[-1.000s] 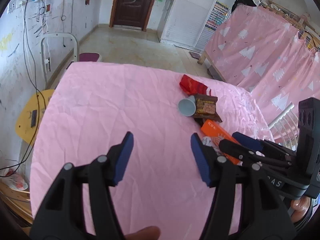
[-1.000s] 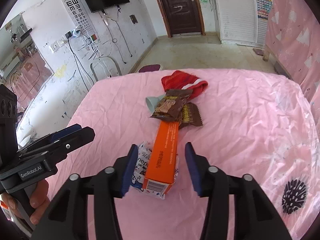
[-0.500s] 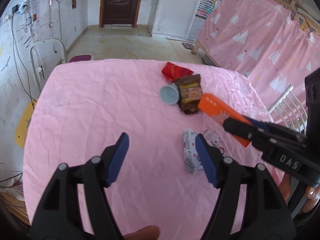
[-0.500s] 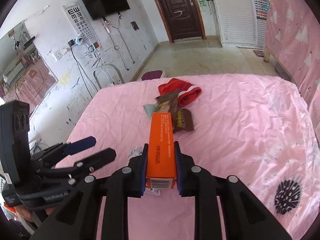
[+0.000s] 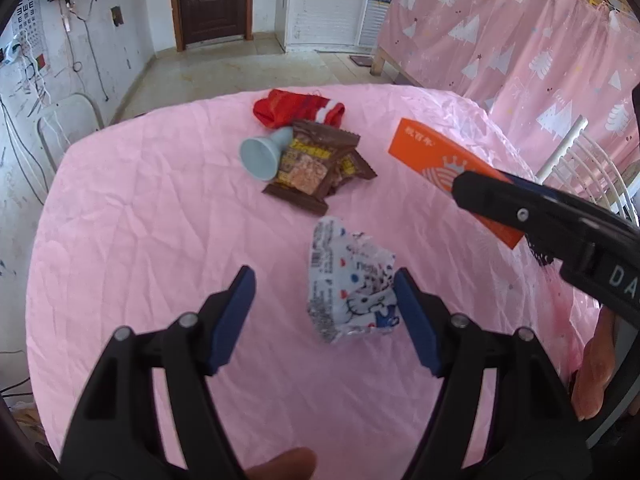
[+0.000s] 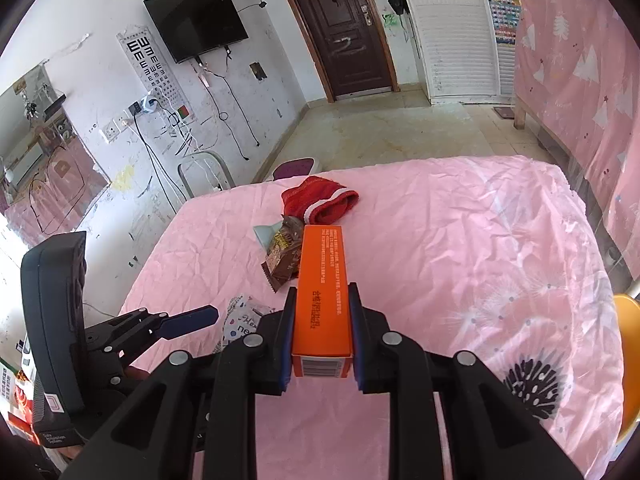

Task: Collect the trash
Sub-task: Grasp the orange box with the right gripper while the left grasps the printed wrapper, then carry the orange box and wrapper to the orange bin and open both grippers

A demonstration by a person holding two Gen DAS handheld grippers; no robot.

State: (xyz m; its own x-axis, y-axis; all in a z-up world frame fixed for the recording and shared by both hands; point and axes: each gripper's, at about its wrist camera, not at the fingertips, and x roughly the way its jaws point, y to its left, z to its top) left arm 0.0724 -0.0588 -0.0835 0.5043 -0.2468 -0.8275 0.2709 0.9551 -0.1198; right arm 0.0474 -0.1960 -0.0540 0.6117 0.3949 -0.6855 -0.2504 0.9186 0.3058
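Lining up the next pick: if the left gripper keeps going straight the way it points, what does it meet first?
Most likely the white printed wrapper, already beside the right finger of the left gripper, whose jaws are opening, then the pink tablecloth under it.

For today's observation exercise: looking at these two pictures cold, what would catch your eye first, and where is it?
The orange box stands out most, clamped in the right gripper above the pink tablecloth. Next comes the crumpled white wrapper lying between the fingers of the left gripper, whose jaws are opening and not pressing on it. Further back sit brown snack packs, a grey cup and a red sock.
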